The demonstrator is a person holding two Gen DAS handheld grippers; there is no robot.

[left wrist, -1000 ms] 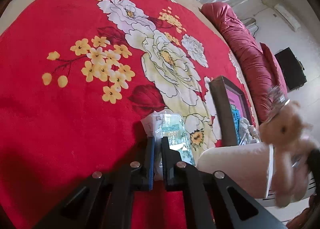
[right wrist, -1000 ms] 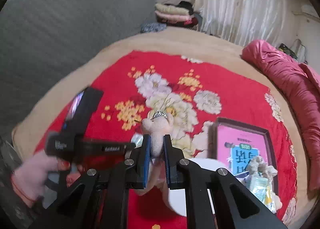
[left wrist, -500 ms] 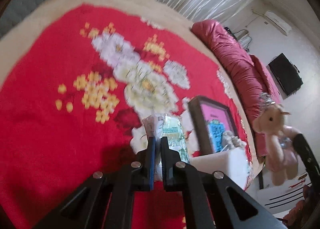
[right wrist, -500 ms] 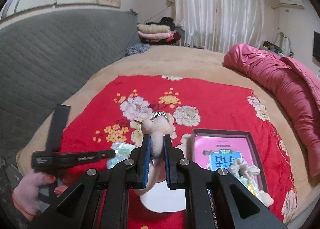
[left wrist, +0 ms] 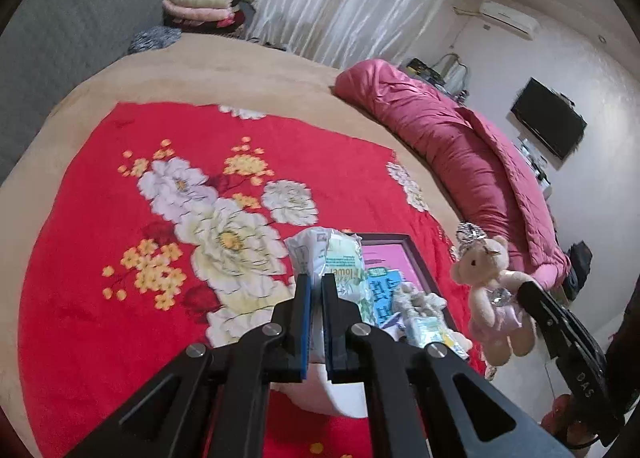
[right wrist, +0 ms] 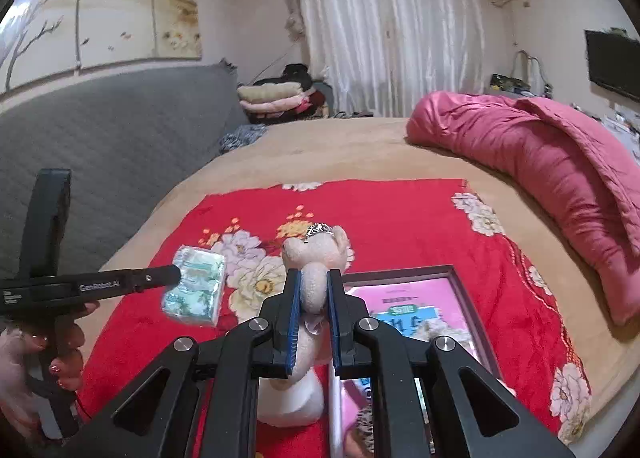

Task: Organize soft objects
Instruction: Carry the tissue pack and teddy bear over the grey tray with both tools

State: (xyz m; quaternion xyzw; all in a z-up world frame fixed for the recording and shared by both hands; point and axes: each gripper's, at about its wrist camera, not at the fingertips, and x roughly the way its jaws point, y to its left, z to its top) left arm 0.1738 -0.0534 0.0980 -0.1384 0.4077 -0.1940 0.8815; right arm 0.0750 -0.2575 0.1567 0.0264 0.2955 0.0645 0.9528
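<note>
Both claws clamped tight up over the bed – left claw (left wrist: 314, 282) pinching a tissue pack (left wrist: 336, 262), right claw (right wrist: 314, 290) squeezing a crowned teddy bear (right wrist: 318, 254) – with the pink-lined box (right wrist: 404, 272) just below them.

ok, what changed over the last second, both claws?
Both lifted: the left claw carried the tissue pack up off the red blanket, and the right claw raised the teddy bear too. Both grips stayed shut; the pink box stayed put.

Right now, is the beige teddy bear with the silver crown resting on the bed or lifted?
Lifted: the right gripper clamps the teddy bear in mid-air.
</note>
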